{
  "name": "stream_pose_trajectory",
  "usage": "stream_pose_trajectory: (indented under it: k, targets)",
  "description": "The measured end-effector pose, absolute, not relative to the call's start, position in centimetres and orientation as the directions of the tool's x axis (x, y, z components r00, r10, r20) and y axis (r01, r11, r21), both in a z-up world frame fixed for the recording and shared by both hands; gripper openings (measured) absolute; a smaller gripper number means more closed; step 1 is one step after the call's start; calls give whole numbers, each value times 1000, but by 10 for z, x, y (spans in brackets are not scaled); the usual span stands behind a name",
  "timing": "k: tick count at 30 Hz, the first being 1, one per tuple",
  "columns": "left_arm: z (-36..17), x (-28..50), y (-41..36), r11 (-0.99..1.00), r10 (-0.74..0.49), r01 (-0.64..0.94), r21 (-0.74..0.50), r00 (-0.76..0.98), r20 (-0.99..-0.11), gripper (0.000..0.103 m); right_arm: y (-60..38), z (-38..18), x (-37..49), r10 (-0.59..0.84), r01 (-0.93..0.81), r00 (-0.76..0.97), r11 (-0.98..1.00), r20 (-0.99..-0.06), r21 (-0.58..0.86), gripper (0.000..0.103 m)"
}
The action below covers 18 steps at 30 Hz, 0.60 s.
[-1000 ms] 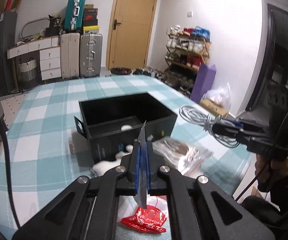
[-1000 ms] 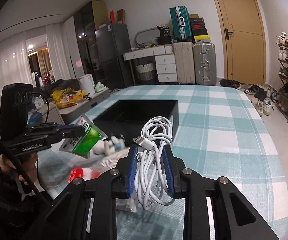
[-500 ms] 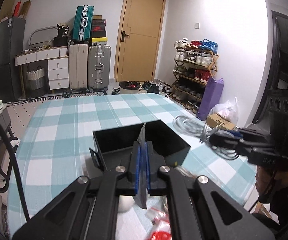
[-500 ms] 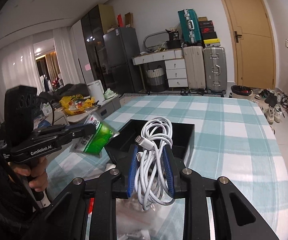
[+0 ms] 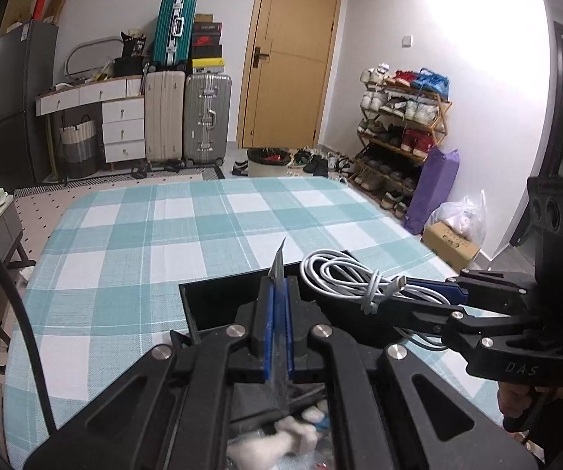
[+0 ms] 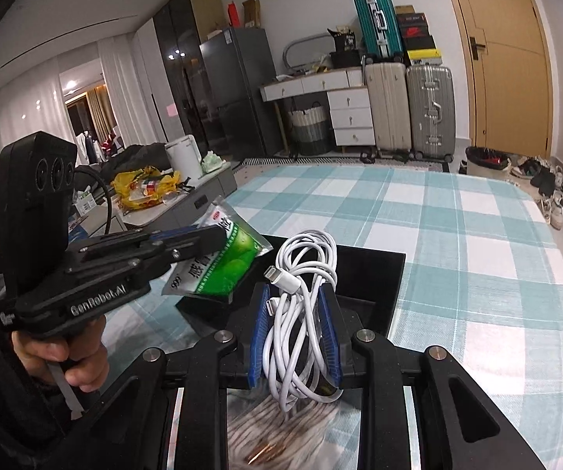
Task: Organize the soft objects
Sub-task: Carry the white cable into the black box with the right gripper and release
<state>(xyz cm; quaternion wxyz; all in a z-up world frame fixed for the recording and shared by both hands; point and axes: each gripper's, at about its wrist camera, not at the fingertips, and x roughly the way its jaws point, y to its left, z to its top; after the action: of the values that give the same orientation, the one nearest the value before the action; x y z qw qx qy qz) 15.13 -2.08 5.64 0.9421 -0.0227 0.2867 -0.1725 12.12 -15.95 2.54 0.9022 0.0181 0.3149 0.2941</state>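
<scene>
My left gripper (image 5: pixel 277 305) is shut on a green and white sachet (image 6: pixel 222 258), seen edge-on in the left wrist view (image 5: pixel 278 266). It holds the sachet above the near left corner of the black box (image 6: pixel 371 274). My right gripper (image 6: pixel 295 313) is shut on a coiled white cable (image 6: pixel 305 274), which also shows in the left wrist view (image 5: pixel 344 274), above the box's near side. The box (image 5: pixel 211 305) sits on the checked tablecloth.
A white soft toy (image 5: pixel 281 438) and a striped item in a clear bag (image 6: pixel 289 431) lie on the table under the grippers. The teal checked table (image 5: pixel 172 235) stretches beyond the box. Suitcases, drawers and a shoe rack stand beyond.
Both grippers have moved forward and up over the black box with their loads. The sachet and the cable now hang over the box, closer to each other.
</scene>
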Motion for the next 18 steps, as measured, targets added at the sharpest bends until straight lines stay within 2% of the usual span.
stream_pose_trajectory:
  k: [13,18]
  targets:
    - [25,179,-35,944,-311,312,-108,733,-605,2,-143,1,161,505,-524,597,834,-623,174,25]
    - [24,177,-36,944,-308,315,-100,731,-609,7,-141,-6,165,497,-523,590,836,-637,168,27]
